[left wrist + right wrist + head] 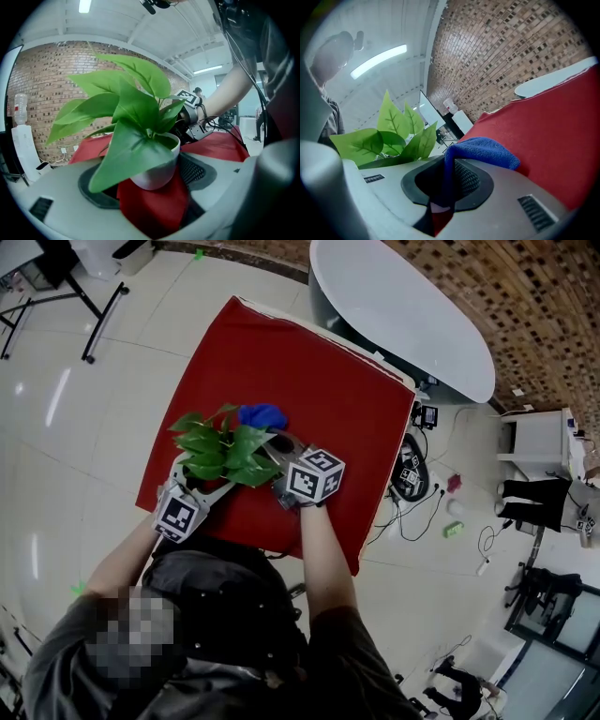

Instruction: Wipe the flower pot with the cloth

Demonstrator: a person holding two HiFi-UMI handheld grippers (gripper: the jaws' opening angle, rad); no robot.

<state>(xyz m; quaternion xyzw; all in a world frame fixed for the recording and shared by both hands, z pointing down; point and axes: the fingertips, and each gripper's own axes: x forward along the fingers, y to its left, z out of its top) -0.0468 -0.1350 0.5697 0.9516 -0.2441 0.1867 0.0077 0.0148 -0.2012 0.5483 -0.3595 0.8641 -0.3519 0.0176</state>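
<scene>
A small white flower pot [157, 166] with a broad-leaved green plant [223, 448] stands on the red tabletop [319, 381]. My left gripper [208, 486] comes at it from the near left, and the pot sits between its wide-set pads [194, 171], gripped. The leaves hide the pot in the head view. A blue cloth [480, 149] is pinched in my right gripper [443, 187], which is shut on it and sits just right of the plant [393, 136]. In the head view the cloth [262, 415] bunches beyond the right gripper [281, 442].
The red table is small, with its edges close on all sides. A white oval tub [403, 306] stands behind it. Cables and a power strip [412, 474] lie on the floor to the right. Black stand legs [89, 301] are at the far left.
</scene>
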